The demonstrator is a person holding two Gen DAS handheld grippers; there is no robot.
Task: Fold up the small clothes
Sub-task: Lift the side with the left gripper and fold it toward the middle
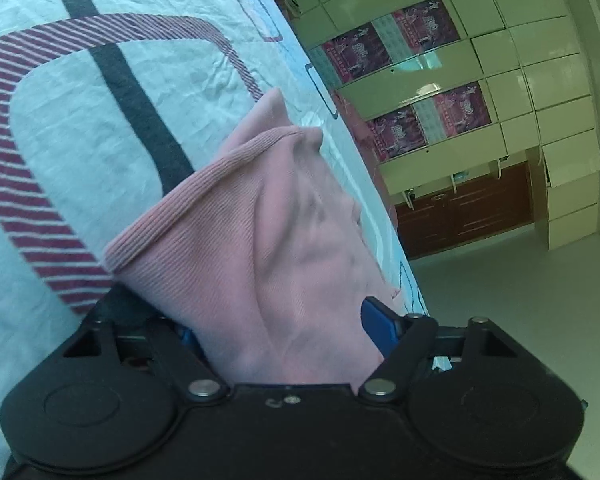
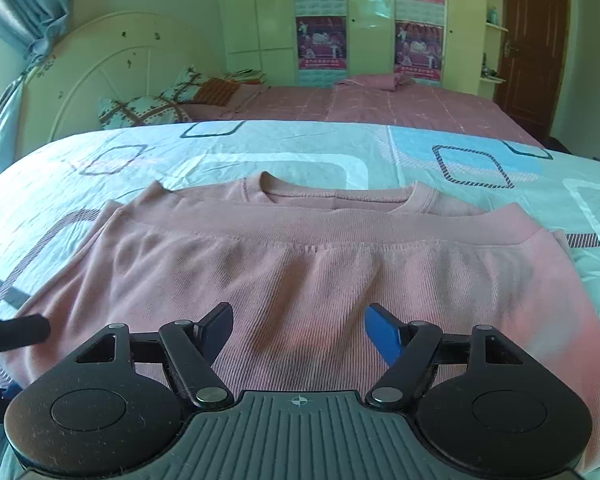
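Pink sweater (image 2: pixel 320 264) bunched between left tongs (image 1: pixel 284 328); right tongs (image 2: pixel 299 330) spread above it.

The pink sweater (image 1: pixel 284 248) hides the left hand-held gripper's (image 1: pixel 284 332) fingertips, so their gap cannot be seen.

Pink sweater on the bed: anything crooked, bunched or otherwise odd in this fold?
Nothing is damaged. The pink sweater lies folded with its hem just short of the collar. The left gripper clutches a bunched wad of it; the right gripper hovers open.
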